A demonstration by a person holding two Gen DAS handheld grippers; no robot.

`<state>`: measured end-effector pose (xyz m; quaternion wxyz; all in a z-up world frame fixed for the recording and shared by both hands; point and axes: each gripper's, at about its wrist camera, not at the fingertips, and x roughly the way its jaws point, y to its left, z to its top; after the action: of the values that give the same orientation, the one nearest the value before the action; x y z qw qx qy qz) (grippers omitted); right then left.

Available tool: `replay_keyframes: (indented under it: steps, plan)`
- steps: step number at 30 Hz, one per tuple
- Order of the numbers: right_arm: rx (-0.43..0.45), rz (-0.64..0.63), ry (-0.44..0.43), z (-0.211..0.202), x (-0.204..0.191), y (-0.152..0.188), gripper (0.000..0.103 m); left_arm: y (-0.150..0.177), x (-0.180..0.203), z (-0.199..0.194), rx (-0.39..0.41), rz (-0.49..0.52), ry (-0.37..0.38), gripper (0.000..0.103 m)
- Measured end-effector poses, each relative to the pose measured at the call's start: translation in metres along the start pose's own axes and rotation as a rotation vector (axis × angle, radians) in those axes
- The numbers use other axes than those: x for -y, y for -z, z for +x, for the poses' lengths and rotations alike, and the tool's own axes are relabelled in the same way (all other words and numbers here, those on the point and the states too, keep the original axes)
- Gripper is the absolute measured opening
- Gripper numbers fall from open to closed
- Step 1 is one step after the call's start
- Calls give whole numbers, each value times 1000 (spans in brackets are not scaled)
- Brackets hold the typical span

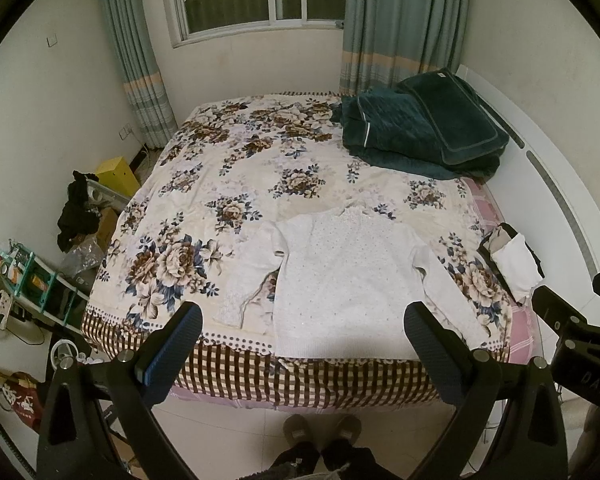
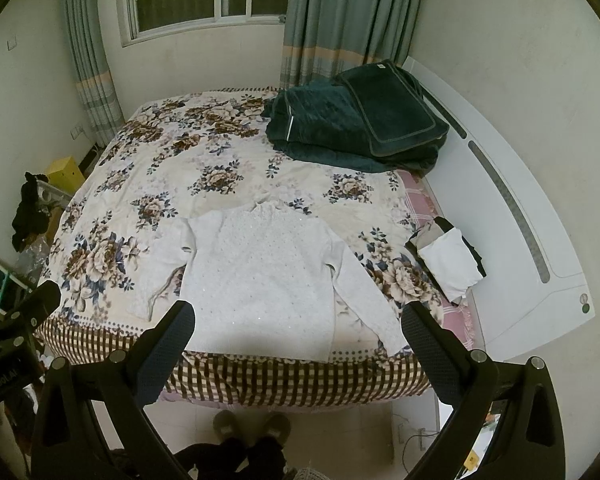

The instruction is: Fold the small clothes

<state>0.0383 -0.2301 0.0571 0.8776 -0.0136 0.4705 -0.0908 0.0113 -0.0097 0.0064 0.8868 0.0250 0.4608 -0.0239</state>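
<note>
Left gripper [image 1: 302, 344] and right gripper [image 2: 298, 338] spread wide, white sweater [image 2: 256, 276] flat beyond, untouched

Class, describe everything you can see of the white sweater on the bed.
The white sweater is a small long-sleeved knit with a frilly collar and tiny speckles. It lies flat and unfolded on the floral bedspread, hem at the bed's near edge, collar pointing toward the window. Both sleeves angle downward beside the body. Neither gripper touches it.
</note>
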Motion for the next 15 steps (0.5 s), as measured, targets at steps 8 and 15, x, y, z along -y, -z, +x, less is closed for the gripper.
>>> replay_keyframes:
  steps: [8, 15]
  plan:
    - [3, 2, 1, -1, 0, 1, 103, -1, 0, -3, 1, 0, 2, 103]
    - [4, 1, 1, -2, -1, 2, 103, -2, 4, -5, 0, -3, 6, 103]
